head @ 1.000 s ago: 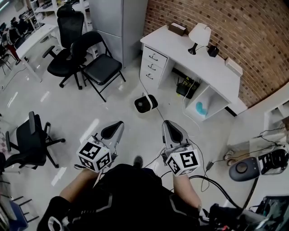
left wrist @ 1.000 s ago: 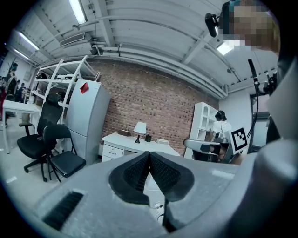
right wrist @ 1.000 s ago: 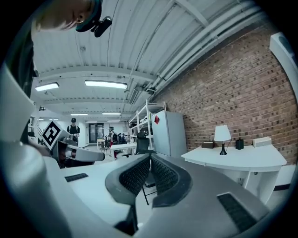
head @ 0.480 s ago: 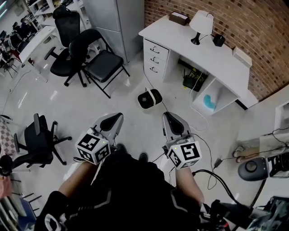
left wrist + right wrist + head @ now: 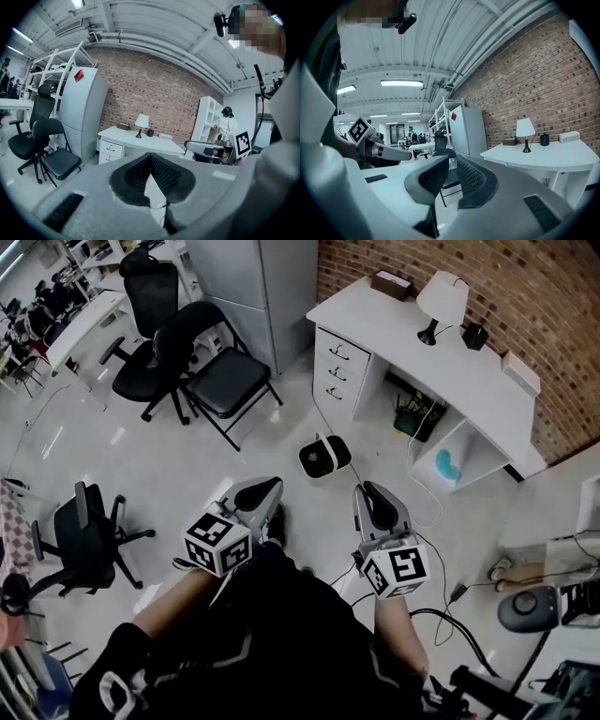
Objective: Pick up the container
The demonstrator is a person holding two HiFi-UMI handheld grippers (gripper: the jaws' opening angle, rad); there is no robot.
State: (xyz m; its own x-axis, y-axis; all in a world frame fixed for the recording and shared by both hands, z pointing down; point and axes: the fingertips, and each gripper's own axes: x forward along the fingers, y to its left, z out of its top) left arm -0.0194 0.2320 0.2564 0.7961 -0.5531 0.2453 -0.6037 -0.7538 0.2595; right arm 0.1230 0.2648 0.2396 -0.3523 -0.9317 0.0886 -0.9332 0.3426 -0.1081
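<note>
I cannot pick out any one thing as the container. A small brown box (image 5: 391, 284) and a white box (image 5: 521, 371) lie on the white desk (image 5: 403, 338) ahead. My left gripper (image 5: 265, 489) is held at waist height over the floor, shut and empty, its pads (image 5: 161, 171) meeting at the tip. My right gripper (image 5: 372, 495) is level with it. Its jaws are just opening from shut, with only a thin slit and nothing between the pads (image 5: 471, 176). Both point toward the desk.
A black-and-white round device (image 5: 324, 457) sits on the floor just ahead of the grippers, with cables trailing to the desk. A table lamp (image 5: 441, 298) stands on the desk. A folding chair (image 5: 225, 381), office chairs (image 5: 141, 343) and a grey cabinet (image 5: 267, 287) stand to the left.
The head view has shifted: the desk, chairs and floor device now sit further right and lower. Both grippers stay side by side in front of me, moved slightly right.
</note>
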